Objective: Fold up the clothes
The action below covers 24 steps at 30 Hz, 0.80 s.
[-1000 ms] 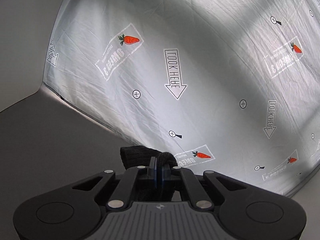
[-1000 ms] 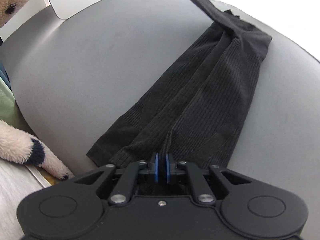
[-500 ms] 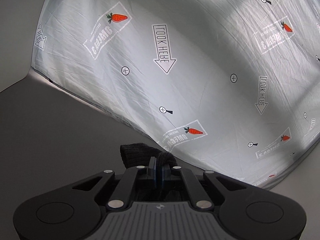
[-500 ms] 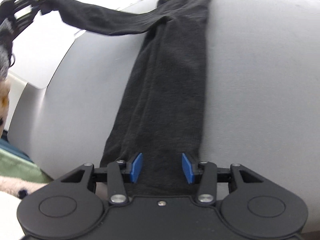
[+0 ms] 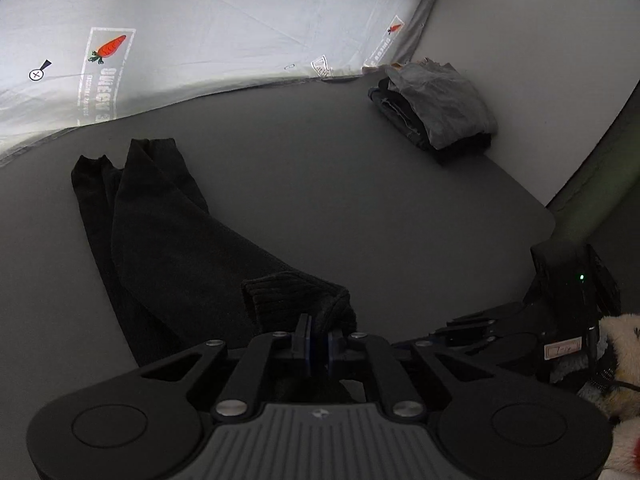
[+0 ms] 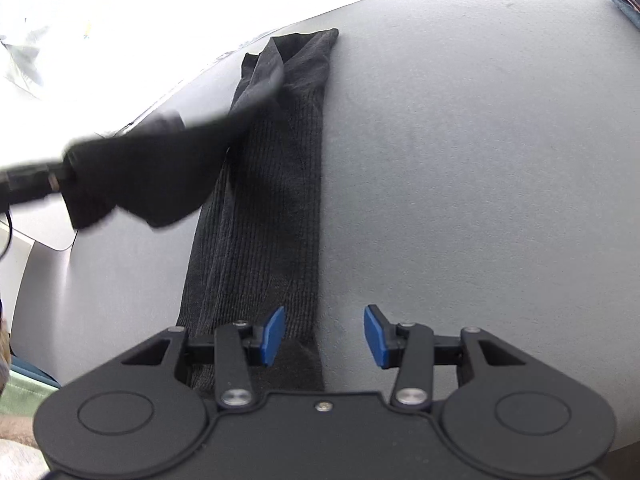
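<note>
One grey table (image 5: 360,200), printed sheet (image 5: 200,32) behind, folded pile (image 5: 436,108) on corner

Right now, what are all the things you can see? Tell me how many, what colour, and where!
black ribbed garment: one, black, long, lying on the table, one end lifted over the rest.
table: one, grey, under everything.
printed sheet: one, pale grey with orange carrots, along the table's far edge.
pile of folded clothes: one, grey on dark ones, at the table's far corner.
fluffy cream thing: one, partly seen at the left wrist view's right edge.
left gripper: one, black, jaws opening, garment's end between them.
right gripper: one, black, blue pads apart, over the garment's near end.
</note>
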{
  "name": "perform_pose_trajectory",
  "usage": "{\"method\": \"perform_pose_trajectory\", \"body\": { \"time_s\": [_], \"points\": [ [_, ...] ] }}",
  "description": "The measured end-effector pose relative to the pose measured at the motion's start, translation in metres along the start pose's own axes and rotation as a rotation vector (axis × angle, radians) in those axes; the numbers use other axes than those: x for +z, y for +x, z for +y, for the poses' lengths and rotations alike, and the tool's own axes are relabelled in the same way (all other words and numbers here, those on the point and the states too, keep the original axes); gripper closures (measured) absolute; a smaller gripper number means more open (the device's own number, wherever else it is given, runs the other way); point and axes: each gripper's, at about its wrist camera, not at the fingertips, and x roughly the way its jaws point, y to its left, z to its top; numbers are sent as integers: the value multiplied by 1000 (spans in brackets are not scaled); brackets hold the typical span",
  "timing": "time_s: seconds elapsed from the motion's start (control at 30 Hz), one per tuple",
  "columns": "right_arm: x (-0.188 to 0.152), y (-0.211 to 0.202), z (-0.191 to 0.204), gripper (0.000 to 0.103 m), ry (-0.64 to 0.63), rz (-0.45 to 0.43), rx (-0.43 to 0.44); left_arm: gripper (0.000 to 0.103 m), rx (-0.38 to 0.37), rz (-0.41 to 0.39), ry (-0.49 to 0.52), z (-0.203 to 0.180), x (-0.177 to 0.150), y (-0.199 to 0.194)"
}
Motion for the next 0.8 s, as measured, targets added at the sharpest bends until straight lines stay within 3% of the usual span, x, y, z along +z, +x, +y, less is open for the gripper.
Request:
{"method": "perform_pose_trajectory", "body": {
  "time_s": [0.1, 0.13, 0.27, 0.4, 0.5, 0.67, 0.8],
  "points": [
    [3, -1, -13, 58, 39, -6, 4, 74, 0, 110, -89, 5, -21, 31],
    [4, -2, -16, 58, 51, -9, 8, 65, -11, 130, -123, 8, -28, 35],
    [6, -2, -24, 57, 79, -5, 53, 40, -78, 96, -235, 19, -49, 21],
    [10, 10, -18, 57, 64, 32, 119, 38, -37, 26, -338, 32, -62, 6],
    [12, 10, -3, 56, -16, 21, 140, 38, 21, 5, -451, 46, -72, 3],
    [14, 9, 20, 42, -147, 16, 193, 38, 49, -15, -596, 63, -90, -2],
    [14, 20, 28, 41, -161, 44, 184, 37, 82, -11, -632, 67, -91, -3]
  ]
}}
